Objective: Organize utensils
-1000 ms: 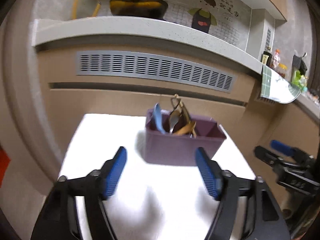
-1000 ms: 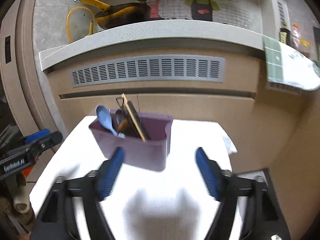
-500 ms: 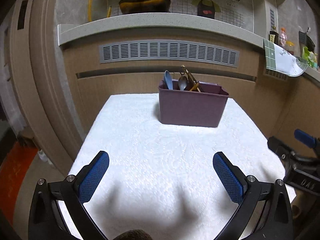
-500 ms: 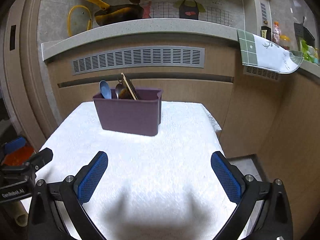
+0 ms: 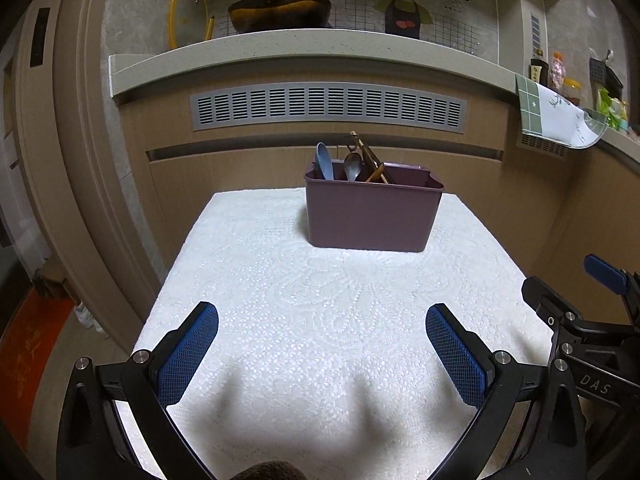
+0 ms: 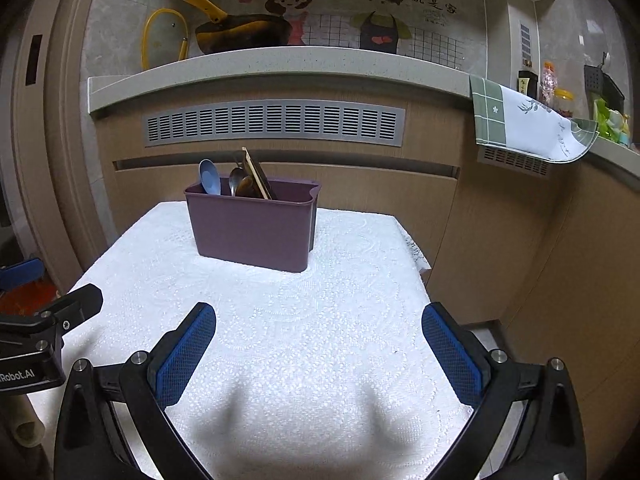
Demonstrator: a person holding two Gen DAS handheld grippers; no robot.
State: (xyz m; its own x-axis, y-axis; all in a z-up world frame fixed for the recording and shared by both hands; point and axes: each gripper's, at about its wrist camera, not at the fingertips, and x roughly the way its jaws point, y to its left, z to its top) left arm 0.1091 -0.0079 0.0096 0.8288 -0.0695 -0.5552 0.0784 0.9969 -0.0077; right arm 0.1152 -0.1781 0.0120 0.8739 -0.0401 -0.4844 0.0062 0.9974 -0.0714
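1. White lace tablecloth [image 5: 320,320], one.
2. Purple utensil caddy [image 5: 370,216], at its far end (blue spoon [image 5: 324,162] inside).
3. My left gripper [image 5: 322,340] and right gripper [image 6: 318,340]: jaws wide apart, empty.

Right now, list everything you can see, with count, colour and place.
utensil caddy: one, purple, far middle of the table.
blue spoon: one, standing in the caddy's left end.
metal spoon: one, silver, beside the blue spoon.
wooden utensils: several, brown, leaning in the caddy; exact count unclear.
tablecloth: one, white lace, covering the table.
pan: one, dark with a yellow handle, on the counter.
cloth: one, green and white, hanging off the counter's right end.
left gripper: blue fingers open, empty.
right gripper: blue fingers open, empty.
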